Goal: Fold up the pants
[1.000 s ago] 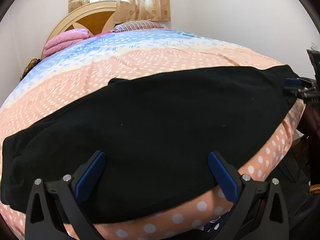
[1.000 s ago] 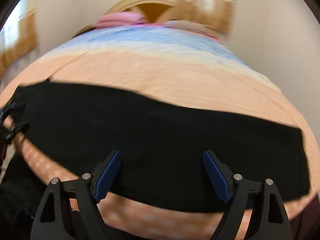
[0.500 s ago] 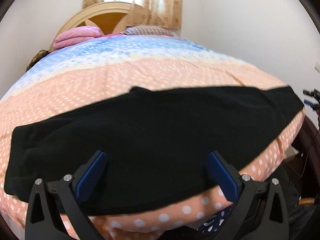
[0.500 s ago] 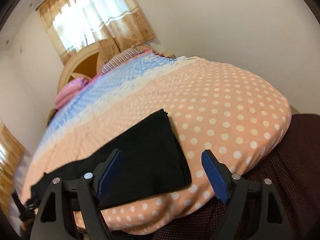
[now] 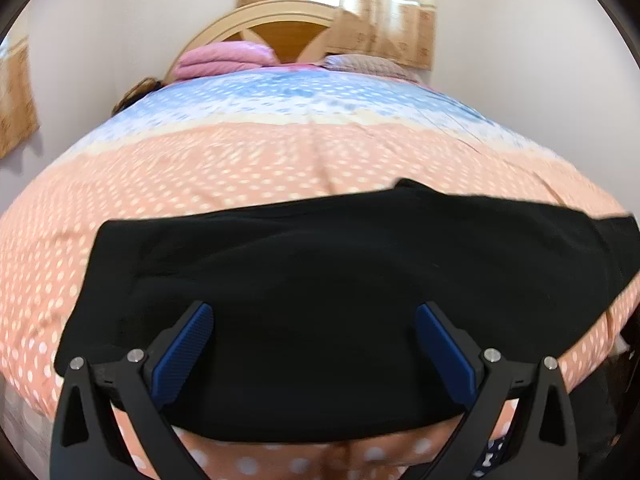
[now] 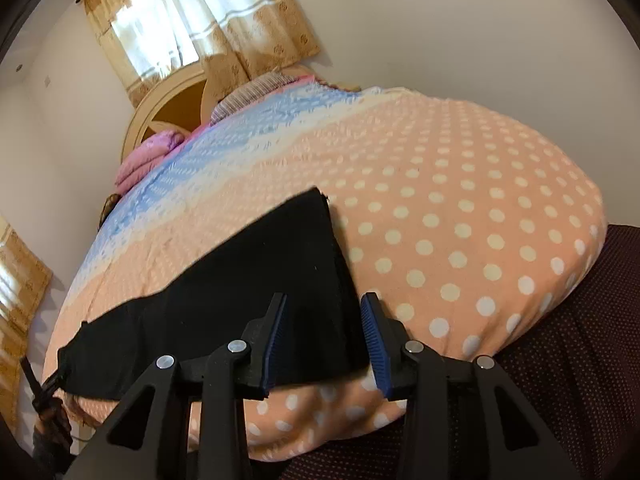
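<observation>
Black pants [image 5: 320,296] lie flat in a long strip across the near edge of the bed [image 5: 280,160], on the peach dotted cover. Left gripper [image 5: 314,344] sits over the middle of the strip, fingers spread wide, nothing between them but flat fabric below. Right gripper [image 6: 324,340] is at the pants' right end near the bed's right corner, fingers narrowed around the end's near corner; contact with the cloth cannot be told. Pink folded blanket [image 6: 146,156] lies at the headboard [image 5: 280,32] end.
</observation>
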A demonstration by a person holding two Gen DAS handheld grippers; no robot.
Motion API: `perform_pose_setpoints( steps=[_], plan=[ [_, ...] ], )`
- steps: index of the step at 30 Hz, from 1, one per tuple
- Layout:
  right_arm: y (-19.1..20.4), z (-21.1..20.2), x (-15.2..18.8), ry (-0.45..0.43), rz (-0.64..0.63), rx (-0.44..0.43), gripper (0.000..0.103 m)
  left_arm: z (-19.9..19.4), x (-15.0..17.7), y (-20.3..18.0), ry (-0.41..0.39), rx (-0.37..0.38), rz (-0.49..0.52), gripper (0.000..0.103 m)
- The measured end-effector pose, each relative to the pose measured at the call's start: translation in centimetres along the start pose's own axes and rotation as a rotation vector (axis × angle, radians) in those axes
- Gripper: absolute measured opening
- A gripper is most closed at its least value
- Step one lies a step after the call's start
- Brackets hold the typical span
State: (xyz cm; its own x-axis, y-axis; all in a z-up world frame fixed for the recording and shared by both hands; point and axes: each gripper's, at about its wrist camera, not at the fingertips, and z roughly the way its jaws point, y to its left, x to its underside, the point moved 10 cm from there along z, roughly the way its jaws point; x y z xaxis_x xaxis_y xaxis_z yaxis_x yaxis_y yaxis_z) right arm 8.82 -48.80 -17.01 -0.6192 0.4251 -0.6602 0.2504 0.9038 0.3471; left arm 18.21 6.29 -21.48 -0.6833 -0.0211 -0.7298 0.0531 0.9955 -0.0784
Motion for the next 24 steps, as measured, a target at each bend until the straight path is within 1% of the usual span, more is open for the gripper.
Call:
perform_pose_setpoints(
  steps=[4,8,13,14,15,17,18,19,20,21,24],
  plan=[
    [-0.6,0.3,-0.3,-0.017,0.041,-0.049,0.039,0.6,0.2,1.7,0.019,-0.011,-0.044,0.103],
    [-0.4,0.3,-0.1,-0.035,0.029,-0.068,0.039,0.9,0.6,1.7,0.031,-0.023,-0.047,0.103],
    [-0.5,0.3,0.0,-0.031,0.038,-0.1,0.036,0.7,0.9,1.6,0.042,-0.03,-0.041,0.103],
    [-0.4,0.4,0.1,-0.038,0.026,-0.091,0.035,0.7,0.9,1.6,0.043,-0.029,-0.042,0.103],
    [-0.3,0.6,0.2,-0.049,-0.006,-0.065,0.032,0.8,1.0,1.6,0.044,-0.027,-0.045,0.103],
    [0.2,0.7,0.5,-0.064,-0.071,-0.011,0.031,0.8,1.0,1.7,0.046,-0.025,-0.051,0.103],
    [0.3,0.5,0.5,-0.067,-0.072,-0.005,0.024,0.8,1.0,1.8,0.048,-0.024,-0.052,0.103],
    [0.5,0.3,0.4,-0.067,-0.065,-0.012,0.017,0.7,1.0,1.8,0.048,-0.023,-0.052,0.103],
    [0.8,0.2,0.4,-0.062,-0.05,-0.047,0.014,0.7,1.0,1.8,0.051,-0.021,-0.052,0.103],
    [1.0,0.1,0.3,-0.063,-0.041,-0.07,0.014,0.7,1.0,1.9,0.053,-0.02,-0.053,0.103],
    [1.8,-0.1,0.3,-0.074,-0.051,-0.075,0.014,0.7,1.0,2.0,0.055,-0.016,-0.058,0.103]
  ],
)
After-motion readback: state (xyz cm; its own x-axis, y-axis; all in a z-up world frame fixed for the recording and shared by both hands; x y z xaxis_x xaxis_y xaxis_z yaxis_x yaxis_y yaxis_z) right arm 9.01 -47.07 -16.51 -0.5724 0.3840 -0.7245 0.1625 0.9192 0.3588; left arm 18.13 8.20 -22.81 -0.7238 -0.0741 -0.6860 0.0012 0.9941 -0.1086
